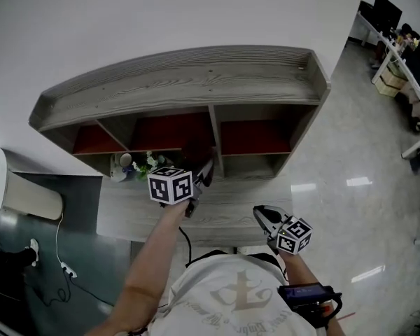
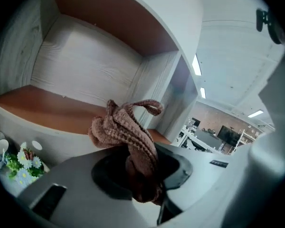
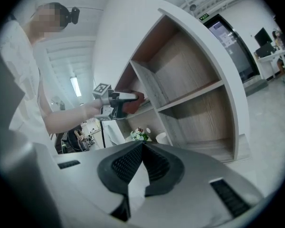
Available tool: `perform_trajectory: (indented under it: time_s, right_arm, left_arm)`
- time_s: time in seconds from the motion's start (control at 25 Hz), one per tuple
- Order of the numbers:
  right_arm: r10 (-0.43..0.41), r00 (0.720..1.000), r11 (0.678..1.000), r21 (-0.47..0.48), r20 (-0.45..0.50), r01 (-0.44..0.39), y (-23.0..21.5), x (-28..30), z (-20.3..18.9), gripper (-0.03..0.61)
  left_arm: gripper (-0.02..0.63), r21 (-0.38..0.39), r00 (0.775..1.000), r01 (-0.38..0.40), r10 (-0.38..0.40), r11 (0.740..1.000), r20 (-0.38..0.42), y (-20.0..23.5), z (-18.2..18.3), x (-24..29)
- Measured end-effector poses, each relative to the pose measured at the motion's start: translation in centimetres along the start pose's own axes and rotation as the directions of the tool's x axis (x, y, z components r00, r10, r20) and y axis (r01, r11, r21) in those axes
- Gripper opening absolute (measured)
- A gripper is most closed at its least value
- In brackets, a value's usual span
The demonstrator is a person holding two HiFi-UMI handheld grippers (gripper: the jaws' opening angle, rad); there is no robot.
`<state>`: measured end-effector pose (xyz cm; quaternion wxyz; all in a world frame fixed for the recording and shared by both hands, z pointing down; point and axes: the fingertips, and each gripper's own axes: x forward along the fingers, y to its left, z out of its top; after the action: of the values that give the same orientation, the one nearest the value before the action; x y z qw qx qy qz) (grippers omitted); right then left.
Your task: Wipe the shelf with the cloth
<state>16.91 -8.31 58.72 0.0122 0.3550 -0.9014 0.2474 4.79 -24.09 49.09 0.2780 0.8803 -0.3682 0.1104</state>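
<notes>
A grey wooden shelf unit (image 1: pixel 196 82) with red-brown shelf boards stands against the white wall. My left gripper (image 1: pixel 206 170) is shut on a brown knitted cloth (image 2: pixel 126 127), whose bunched end sticks out past the fingertips. It is held at the front of the upper middle compartment (image 1: pixel 169 131), just short of the red-brown board (image 2: pixel 42 107). In the right gripper view the left gripper (image 3: pixel 115 101) and the cloth (image 3: pixel 134 100) show at that compartment's mouth. My right gripper (image 1: pixel 261 214) hangs lower and to the right, off the shelf, shut with nothing in it (image 3: pixel 140 150).
A small pot of flowers (image 1: pixel 145 164) and a white cup (image 1: pixel 124 161) stand in the lower left compartment. A white appliance (image 1: pixel 29 196) and a floor cable (image 1: pixel 61 257) lie to the left. Office desks (image 1: pixel 399 54) stand far right across the glossy floor.
</notes>
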Motion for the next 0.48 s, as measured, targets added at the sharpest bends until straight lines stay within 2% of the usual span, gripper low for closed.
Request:
perform_trajectory:
  time_s: [0.28, 0.48]
  right_arm:
    - [-0.089, 0.996, 0.996, -0.003, -0.001, 0.089, 0.4, -2.5, -1.4, 0.006]
    - [-0.11, 0.994, 0.994, -0.013, 0.026, 0.111, -0.5, -3.6, -0.8, 0.006]
  left_arm:
    - [0.103, 0.057, 1.0, 0.022, -0.023, 0.998, 0.021, -2.7, -3.5, -0.9]
    - [0.103, 0.074, 1.0, 0.03, -0.031, 0.997, 0.007, -4.6, -5.3, 0.1]
